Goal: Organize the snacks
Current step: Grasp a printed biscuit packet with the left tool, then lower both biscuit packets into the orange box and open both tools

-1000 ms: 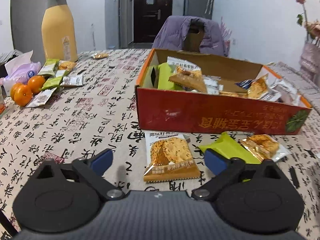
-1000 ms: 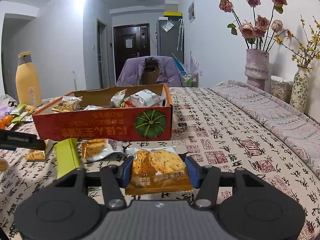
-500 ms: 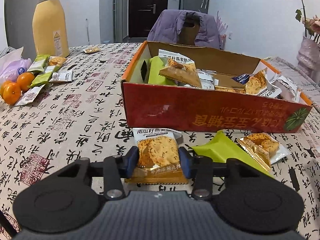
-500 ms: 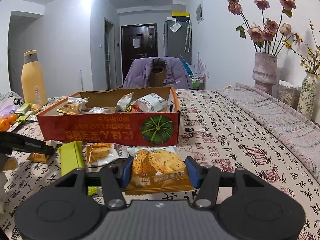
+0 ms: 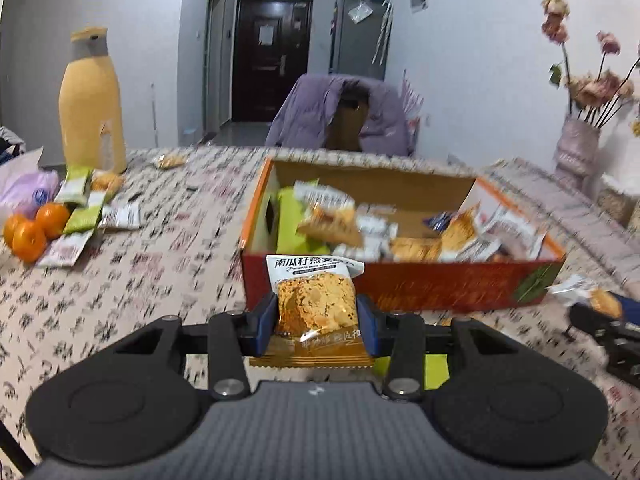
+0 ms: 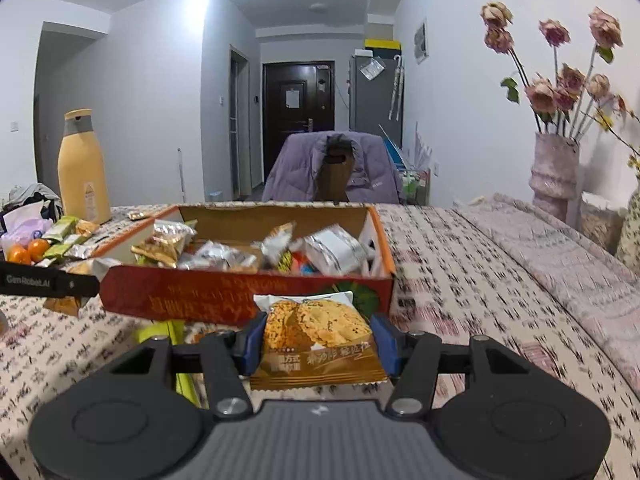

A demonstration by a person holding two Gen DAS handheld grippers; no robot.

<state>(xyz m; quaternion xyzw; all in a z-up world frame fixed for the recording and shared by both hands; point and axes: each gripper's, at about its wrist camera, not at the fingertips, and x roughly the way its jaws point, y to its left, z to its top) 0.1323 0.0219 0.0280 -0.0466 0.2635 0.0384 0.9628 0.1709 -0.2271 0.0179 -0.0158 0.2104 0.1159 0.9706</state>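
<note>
My left gripper [image 5: 316, 322] is shut on an orange oat-crisp packet [image 5: 314, 308], lifted clear of the tablecloth in front of the red cardboard box [image 5: 440, 286]. The box holds several snack packets. My right gripper [image 6: 318, 342] is shut on a second oat-crisp packet [image 6: 316, 336], raised before the same red box [image 6: 192, 296] near its pumpkin-printed end. The right gripper also shows at the right edge of the left wrist view [image 5: 600, 316]. The left gripper's black finger [image 6: 48, 282] pokes in at the left of the right wrist view.
A green packet [image 6: 176, 336] lies on the cloth in front of the box. A yellow bottle [image 5: 90, 100], oranges [image 5: 32, 230] and loose packets [image 5: 86, 212] sit at the far left. A chair with a purple jacket [image 5: 340, 112] stands behind the table; a flower vase [image 6: 554, 176] at the right.
My left gripper closed on the oat-crisp packet that lay on the cloth and lifted it. The right gripper, holding its packet throughout, rose and moved toward the box.
</note>
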